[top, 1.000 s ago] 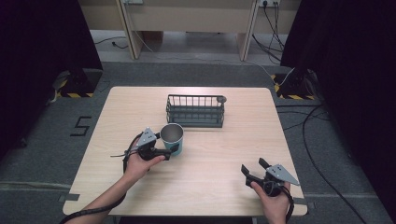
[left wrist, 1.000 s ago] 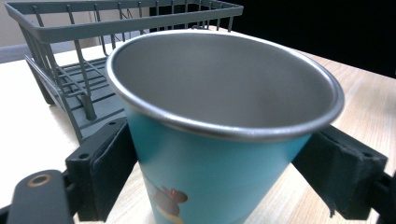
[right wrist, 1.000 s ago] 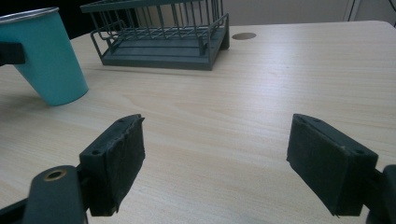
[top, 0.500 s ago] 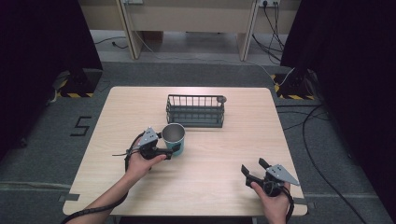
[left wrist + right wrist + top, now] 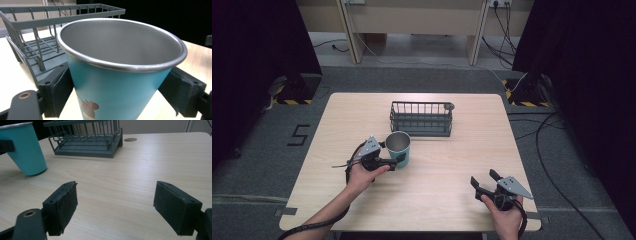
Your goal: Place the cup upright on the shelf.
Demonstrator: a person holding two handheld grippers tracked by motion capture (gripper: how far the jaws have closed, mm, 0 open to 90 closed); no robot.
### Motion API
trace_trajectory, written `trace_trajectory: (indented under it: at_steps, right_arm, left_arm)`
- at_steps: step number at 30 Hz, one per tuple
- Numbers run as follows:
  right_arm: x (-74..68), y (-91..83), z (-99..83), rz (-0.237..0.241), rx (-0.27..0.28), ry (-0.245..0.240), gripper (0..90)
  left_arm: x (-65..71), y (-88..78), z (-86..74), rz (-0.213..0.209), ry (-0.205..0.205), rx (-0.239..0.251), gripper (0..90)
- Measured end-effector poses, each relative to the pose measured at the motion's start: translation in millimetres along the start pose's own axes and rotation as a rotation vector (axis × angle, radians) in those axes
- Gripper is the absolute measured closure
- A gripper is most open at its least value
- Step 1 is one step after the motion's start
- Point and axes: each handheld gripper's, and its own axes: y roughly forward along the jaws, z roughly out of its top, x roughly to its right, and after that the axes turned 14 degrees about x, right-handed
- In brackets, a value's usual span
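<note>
A teal metal cup point(image 5: 398, 148) with a steel rim stands on the wooden table point(image 5: 447, 200), just in front of a dark wire basket point(image 5: 421, 119). My left gripper point(image 5: 397, 153) reaches in from the cup's left, with its jaws on either side of the cup wall. In the left gripper view both black pads point(image 5: 60, 92) press against the cup point(image 5: 117, 75), which bears a small printed figure low on its side. My right gripper point(image 5: 482, 177) rests near the front right of the table, open, with nothing between its pads point(image 5: 62, 207). The cup point(image 5: 27, 150) shows at the far left of the right gripper view.
The wire basket point(image 5: 85, 145) has nothing in it and sits mid-table toward the far edge. A small round grommet point(image 5: 130, 139) lies in the tabletop beside it. Cables and grey floor surround the table.
The left hand has shifted very slightly at the cup. The cup, the basket and the right gripper stay where they were.
</note>
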Motion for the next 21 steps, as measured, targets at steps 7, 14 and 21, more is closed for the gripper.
trace_trajectory:
  at_steps: [7,14,21]
  right_arm:
    - [-0.1,-0.1,0.3,-0.001,0.001,0.002,19.9]
    - [0.1,-0.1,0.2,0.001,0.002,0.0,19.9]
    - [0.5,-0.2,0.0,0.001,0.001,0.001,19.9]
  left_arm:
    - [-0.7,-0.4,5.5,0.003,0.003,0.014,15.3]
    - [-1.4,0.4,10.9,0.005,0.006,0.025,15.3]
    - [-2.5,3.1,18.6,0.007,0.008,0.041,15.3]
